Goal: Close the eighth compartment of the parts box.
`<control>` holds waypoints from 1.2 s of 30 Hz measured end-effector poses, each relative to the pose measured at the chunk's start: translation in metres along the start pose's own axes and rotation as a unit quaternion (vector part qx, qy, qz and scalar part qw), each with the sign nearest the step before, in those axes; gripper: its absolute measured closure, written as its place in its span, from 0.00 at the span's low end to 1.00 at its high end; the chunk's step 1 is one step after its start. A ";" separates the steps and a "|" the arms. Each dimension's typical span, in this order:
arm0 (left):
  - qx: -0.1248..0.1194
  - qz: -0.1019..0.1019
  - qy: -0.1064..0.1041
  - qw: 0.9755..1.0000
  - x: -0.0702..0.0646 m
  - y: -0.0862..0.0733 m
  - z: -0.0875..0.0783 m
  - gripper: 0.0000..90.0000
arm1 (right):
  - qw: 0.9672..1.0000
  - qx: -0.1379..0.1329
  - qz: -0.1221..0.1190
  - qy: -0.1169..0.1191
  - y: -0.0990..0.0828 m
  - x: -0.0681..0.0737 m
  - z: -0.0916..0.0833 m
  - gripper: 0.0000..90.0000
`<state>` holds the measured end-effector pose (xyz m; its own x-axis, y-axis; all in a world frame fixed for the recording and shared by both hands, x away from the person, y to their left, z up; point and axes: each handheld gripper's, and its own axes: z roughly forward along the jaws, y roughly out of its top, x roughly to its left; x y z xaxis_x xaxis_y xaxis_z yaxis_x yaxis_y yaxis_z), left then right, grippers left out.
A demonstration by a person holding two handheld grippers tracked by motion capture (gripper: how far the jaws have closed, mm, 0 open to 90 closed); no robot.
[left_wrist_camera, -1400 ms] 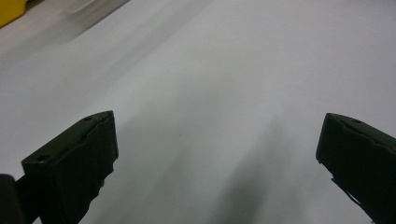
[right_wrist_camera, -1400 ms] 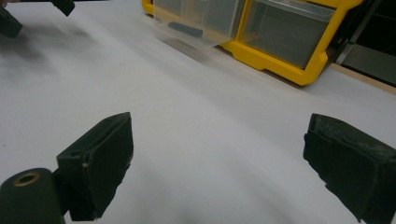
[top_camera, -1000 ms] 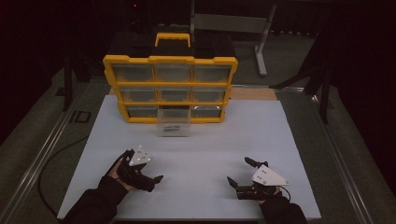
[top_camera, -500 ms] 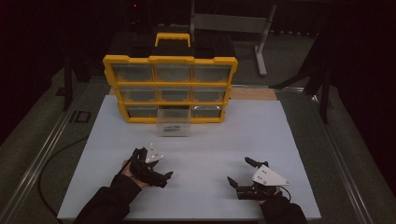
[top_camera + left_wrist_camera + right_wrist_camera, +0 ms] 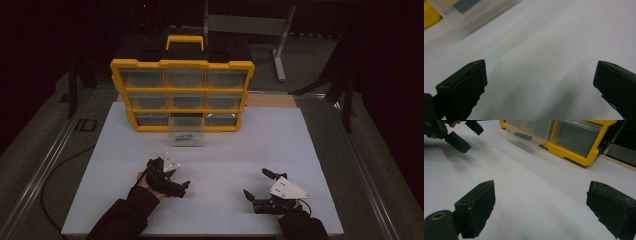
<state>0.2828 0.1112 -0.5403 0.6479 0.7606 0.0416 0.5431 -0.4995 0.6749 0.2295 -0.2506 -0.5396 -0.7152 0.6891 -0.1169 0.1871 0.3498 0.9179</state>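
A yellow drawer organizer (image 5: 182,95) stands at the back of the white table (image 5: 280,135). Its bottom middle clear drawer (image 5: 186,131) is pulled out, with a small dark item (image 5: 184,138) inside. My left gripper (image 5: 175,178) hovers in front of that drawer, open with nothing between its jaws. The left gripper view has its own gripper (image 5: 540,72) spread wide over bare table, the drawer (image 5: 469,10) at top left. My right gripper (image 5: 257,182) rests open near the front right. In the right gripper view, its gripper (image 5: 541,195) faces the drawer (image 5: 529,131) and organizer (image 5: 574,152).
The left gripper (image 5: 461,135) appears at the top left of the right gripper view. A metal rail (image 5: 45,170) runs along the table's left side, and a dark frame (image 5: 280,30) stands behind the organizer. Dark floor surrounds the table.
My left gripper has moved right and slightly forward toward the table's middle, turning as it went. The right gripper has stayed put.
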 end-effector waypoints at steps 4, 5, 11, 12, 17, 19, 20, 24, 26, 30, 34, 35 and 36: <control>-0.010 -0.023 0.006 1.000 0.001 0.003 0.006 0.00 | 1.000 0.000 0.002 -0.001 0.000 0.000 0.000 0.10; -0.007 -0.025 0.001 1.000 0.001 0.004 0.008 0.00 | 1.000 0.000 0.002 0.000 0.000 0.000 0.000 0.10; 0.000 -0.039 0.013 0.999 0.000 0.010 0.017 0.00 | 1.000 -0.001 0.002 0.000 0.000 -0.001 0.000 0.10; -0.006 -0.042 0.017 0.999 0.000 0.012 0.017 0.00 | 1.000 -0.001 0.002 0.000 0.000 -0.001 0.000 0.10; -0.020 -0.054 0.038 0.998 0.005 0.019 0.021 0.00 | 1.000 -0.001 0.003 0.000 0.000 -0.001 0.000 0.10; -0.021 -0.061 0.039 0.997 0.007 0.022 0.023 0.00 | 1.000 -0.001 0.003 0.000 0.000 0.000 0.000 0.10; -0.021 -0.062 0.040 0.997 0.008 0.023 0.024 0.00 | 1.000 -0.001 0.003 0.001 0.000 -0.001 0.000 0.10; -0.019 -0.071 0.044 0.996 0.011 0.025 0.028 0.00 | 1.000 -0.001 0.003 0.001 0.000 -0.001 0.000 0.10; -0.018 -0.074 0.045 0.996 0.012 0.025 0.029 0.00 | 1.000 -0.002 0.002 0.001 0.000 -0.001 0.000 0.10; -0.016 -0.082 0.049 0.995 0.015 0.026 0.031 0.00 | 1.000 -0.001 0.003 0.002 -0.001 -0.001 0.000 0.10; -0.016 -0.086 0.056 0.995 0.016 0.028 0.033 0.00 | 1.000 0.002 0.004 0.005 -0.001 -0.001 0.001 0.10; -0.015 -0.087 0.058 0.994 0.018 0.029 0.034 0.00 | 1.000 0.002 0.004 0.004 -0.001 -0.001 0.001 0.10; -0.014 -0.086 0.060 0.994 0.018 0.029 0.035 0.00 | 1.000 0.000 0.003 0.003 -0.001 -0.001 0.001 0.10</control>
<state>0.3286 0.0958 -0.5457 0.4769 0.8789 0.0104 0.6243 -0.3470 0.6999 0.2305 -0.2511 -0.5405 -0.7181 0.6872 -0.1096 0.1916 0.3466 0.9182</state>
